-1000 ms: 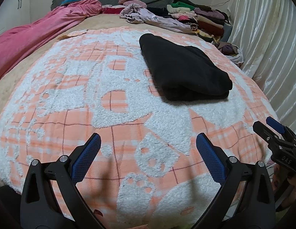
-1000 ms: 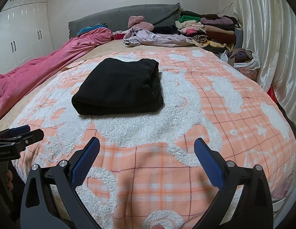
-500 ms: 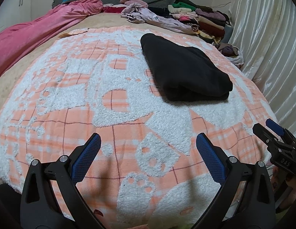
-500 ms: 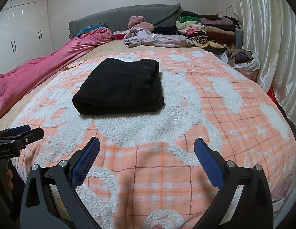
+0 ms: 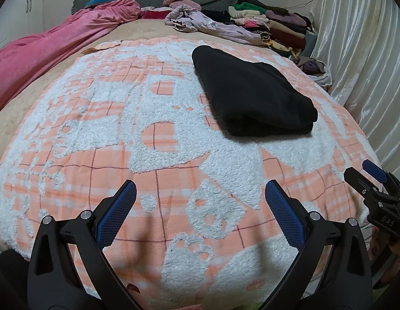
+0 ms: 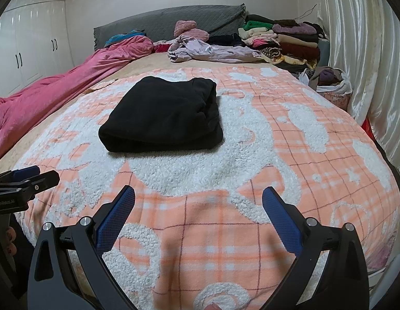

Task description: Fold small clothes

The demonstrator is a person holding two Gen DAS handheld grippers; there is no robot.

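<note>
Bed [image 6: 148, 62]: orange-white blanket [image 6: 251, 155], folded black garment [image 6: 164, 111] on top.

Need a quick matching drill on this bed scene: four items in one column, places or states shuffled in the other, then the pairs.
1. folded black fleece garment
2. long pink velvet quilt
3. crumpled lilac shirt
4. left claw

A. open, holding nothing
B. along the bed's left side
C. loose, near the grey headboard
D. lying flat on the orange-and-white plaid blanket

Pairs: 1-D, 2-B, 3-C, 4-A
</note>
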